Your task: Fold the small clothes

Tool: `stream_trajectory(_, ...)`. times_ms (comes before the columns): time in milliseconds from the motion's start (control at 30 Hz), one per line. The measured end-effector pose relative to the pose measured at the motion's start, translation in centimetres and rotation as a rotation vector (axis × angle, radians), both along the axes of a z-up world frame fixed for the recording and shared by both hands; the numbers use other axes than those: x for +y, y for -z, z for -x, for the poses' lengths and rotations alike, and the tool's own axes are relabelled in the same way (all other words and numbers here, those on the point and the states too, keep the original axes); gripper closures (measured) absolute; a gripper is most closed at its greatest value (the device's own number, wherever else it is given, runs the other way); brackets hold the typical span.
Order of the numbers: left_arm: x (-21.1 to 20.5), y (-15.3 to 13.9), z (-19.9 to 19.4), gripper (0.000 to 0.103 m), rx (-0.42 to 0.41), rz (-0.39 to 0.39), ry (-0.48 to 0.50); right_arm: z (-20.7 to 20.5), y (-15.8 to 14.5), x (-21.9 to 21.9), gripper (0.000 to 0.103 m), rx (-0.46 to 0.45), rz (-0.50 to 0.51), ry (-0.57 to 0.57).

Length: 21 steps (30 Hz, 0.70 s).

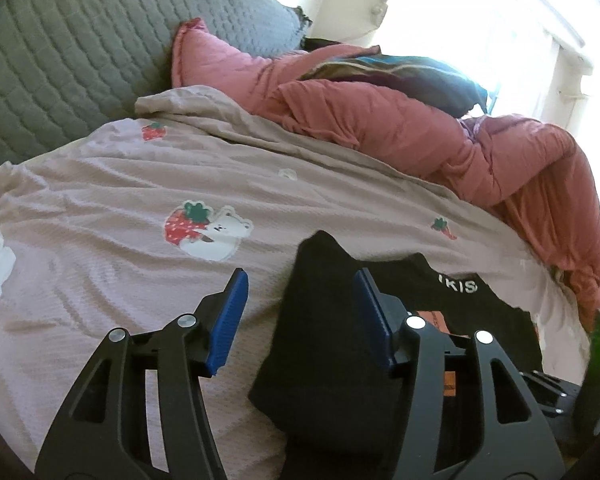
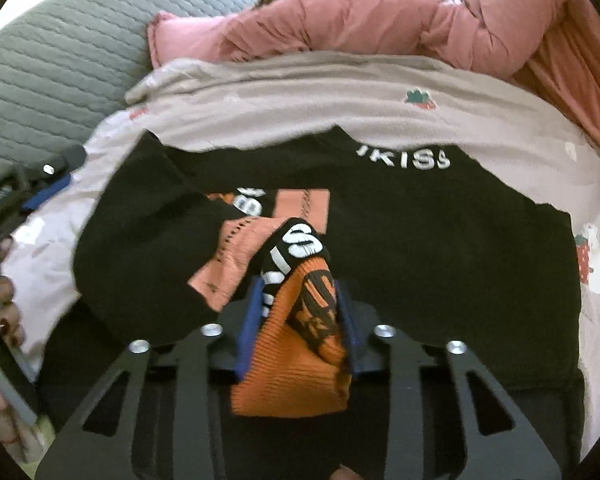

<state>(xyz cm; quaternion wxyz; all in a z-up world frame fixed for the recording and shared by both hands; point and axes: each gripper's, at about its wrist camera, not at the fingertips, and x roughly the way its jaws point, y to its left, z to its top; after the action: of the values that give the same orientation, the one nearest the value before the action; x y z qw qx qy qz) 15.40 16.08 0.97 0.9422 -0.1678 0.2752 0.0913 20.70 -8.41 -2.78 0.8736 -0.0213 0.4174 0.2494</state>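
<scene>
A black sweater [image 2: 420,240] with white "IKISS" lettering and an orange patch lies spread on the bed. My right gripper [image 2: 298,292] is shut on a bunched fold of its orange and black knit, lifted a little off the rest. In the left wrist view a folded black sleeve of the sweater [image 1: 320,340] lies partly between the blue pads. My left gripper [image 1: 300,280] stands open over it, and its pads do not press the cloth. The left gripper also shows at the left edge of the right wrist view, with a person's hand [image 2: 4,300] below it.
The bedspread [image 1: 140,200] is pale pink with strawberry and bear prints. A rumpled pink quilt [image 1: 420,128] with dark clothes on top lies behind it, and a grey quilted cushion [image 1: 60,40] sits at the far left. A bright window [image 1: 480,20] is beyond.
</scene>
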Motion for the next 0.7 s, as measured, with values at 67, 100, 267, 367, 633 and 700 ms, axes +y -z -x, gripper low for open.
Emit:
stream_trajectory(67,0.3,0.0,0.1,0.056,-0.003,0.007,-0.006,0.1,-1.2,-0.2,0.079,-0.026,-0.011,-0.005)
stream_trajectory(100,0.4,0.0,0.1,0.056,-0.005,0.009,-0.008,0.2,-2.2,-0.6,0.079,-0.048,-0.015,-0.008)
stream_trajectory(267,0.5,-0.1,0.2,0.056,-0.008,0.011,-0.007,0.1,-6.0,-2.3,0.079,-0.143,0.037,-0.001)
stream_trajectory(367,0.4,0.0,0.1,0.056,-0.005,0.004,-0.002,-0.4,-7.0,-3.6,0.079,-0.188,0.101,0.018)
stream_trajectory(633,0.1,0.2,-0.2,0.056,0.01,-0.01,0.001,-2.4,-5.5,-6.2,0.079,-0.177,0.241,0.097)
stream_trajectory(700,0.0,0.3,-0.3,0.056,0.017,-0.016,0.002,-2.7,-4.8,-6.5,0.079,-0.174,0.262,0.106)
